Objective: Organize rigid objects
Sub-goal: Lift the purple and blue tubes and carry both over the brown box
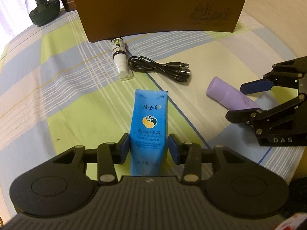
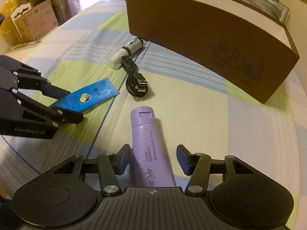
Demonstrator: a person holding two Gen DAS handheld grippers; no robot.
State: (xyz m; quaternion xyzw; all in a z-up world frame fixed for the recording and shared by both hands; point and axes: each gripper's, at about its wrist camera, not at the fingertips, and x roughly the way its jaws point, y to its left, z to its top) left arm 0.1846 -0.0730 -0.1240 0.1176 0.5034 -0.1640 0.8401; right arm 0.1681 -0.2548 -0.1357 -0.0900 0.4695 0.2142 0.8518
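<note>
A blue hand-cream tube [image 1: 148,118] lies flat on the checked cloth, and my left gripper [image 1: 148,149] straddles its lower part. The pads stand close beside the tube with a thin gap on the right side. A lilac bottle [image 2: 147,140] lies on the cloth between the pads of my right gripper [image 2: 153,159]. Its left pad is close against the bottle and the right pad stands clearly off it. From the right wrist view the left gripper [image 2: 74,105] sits over the blue tube [image 2: 90,97]. The left wrist view shows the right gripper [image 1: 237,101] over the lilac bottle [image 1: 226,94].
An open brown cardboard box [image 1: 157,17] stands at the back of the cloth. In front of it lie a small white dropper bottle [image 1: 120,57] and a coiled black USB cable [image 1: 159,67]. A glass jar [image 1: 41,5] stands at the far left.
</note>
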